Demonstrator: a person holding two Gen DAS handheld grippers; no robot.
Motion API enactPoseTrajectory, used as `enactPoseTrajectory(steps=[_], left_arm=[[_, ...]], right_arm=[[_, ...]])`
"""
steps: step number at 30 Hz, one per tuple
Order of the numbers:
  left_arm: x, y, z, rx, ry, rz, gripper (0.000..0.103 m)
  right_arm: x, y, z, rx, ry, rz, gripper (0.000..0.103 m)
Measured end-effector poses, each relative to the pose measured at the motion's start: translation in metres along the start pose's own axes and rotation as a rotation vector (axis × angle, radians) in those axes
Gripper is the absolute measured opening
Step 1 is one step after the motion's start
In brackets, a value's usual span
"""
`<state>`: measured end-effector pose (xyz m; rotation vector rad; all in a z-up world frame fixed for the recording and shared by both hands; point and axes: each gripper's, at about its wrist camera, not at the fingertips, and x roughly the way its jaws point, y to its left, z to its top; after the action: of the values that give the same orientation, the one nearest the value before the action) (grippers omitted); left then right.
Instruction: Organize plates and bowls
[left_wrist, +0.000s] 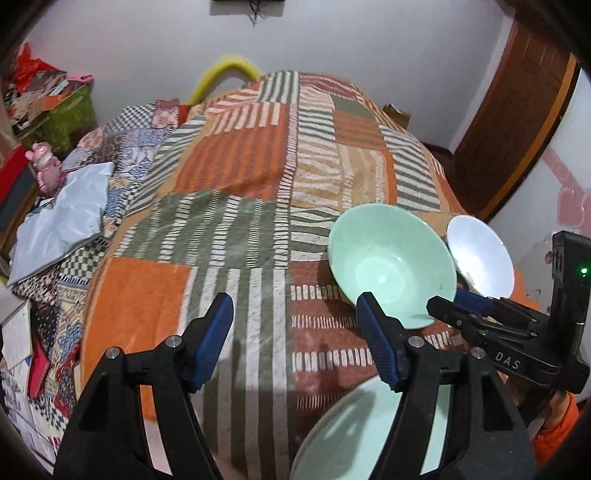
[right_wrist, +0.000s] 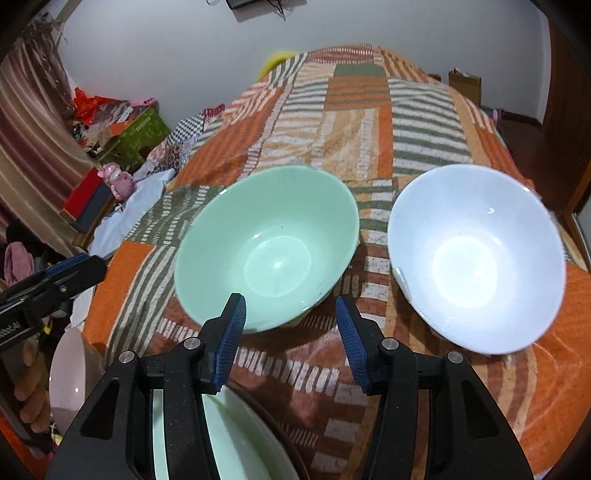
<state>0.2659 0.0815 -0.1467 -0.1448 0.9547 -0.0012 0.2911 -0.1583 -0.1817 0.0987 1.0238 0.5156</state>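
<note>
Green bowl (right_wrist: 266, 247) just beyond open right tool (right_wrist: 291, 339)

Both handheld grippers are built the same: matte black, slightly speckled plastic frames, with triangular cut-outs seen in the arms. On the left gripper (left_wrist: 295, 339) and the right gripper (right_wrist: 291, 341) alike, ribbed blue pads (left_wrist: 212, 341) are fitted to the inner faces of the fingers, and round silver screws (left_wrist: 173, 340) are set at the pivots. White lettering "DAS" is printed on the right one's side, where a small green light is lit. An orange sleeve (left_wrist: 554, 435) is worn.
</note>
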Motion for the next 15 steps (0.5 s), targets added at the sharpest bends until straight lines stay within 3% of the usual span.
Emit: enactPoseTrajectory(steps=[11,15], left_arm=[[0.064,-0.019,0.014,0.066,0.105,-0.024,0.068],[0.086,-0.023,0.013,0.059,0.165,-0.039,0.052]], right_arm=[[0.019,-0.008,0.008,0.043,0.031,0.024,0.043],[0.018,-0.008,0.009,0.028,0.031,0.016,0.038]])
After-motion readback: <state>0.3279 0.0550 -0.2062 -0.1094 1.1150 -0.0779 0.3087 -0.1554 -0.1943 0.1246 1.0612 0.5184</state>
